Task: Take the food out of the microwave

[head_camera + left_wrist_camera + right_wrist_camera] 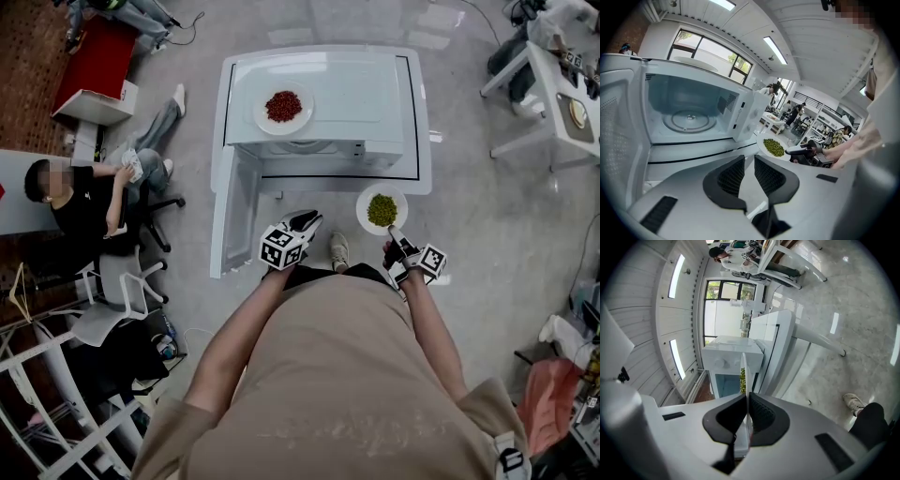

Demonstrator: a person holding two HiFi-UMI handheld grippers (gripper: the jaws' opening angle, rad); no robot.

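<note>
When the things are counted, two round white plates, two grippers and one white microwave oven [319, 94] with its door [231, 223] swung open to the left are found. One white plate [283, 109] is set on the roof of the oven, and a heap of red food [283, 105] is lying on it. The other white plate [367, 199] is held in the air in front of the oven, outside the cavity and toward its right side, and a heap of small green food [382, 210] is carried on it. Its near rim is pinched by the right gripper [394, 234], whose jaws are pressed onto the thin edge. The left gripper [306, 223] is held near the open door, with its jaws a little apart and nothing between them.

The inside of the oven is shown in the left gripper view, where only a round glass turntable [689, 120] is seen in the cavity. The red food is seen only in the head view. In the right gripper view the held plate is seen edge-on, as a thin white line between the pads. A seated person [89, 202] in a black shirt is seen at the left of the head view.
</note>
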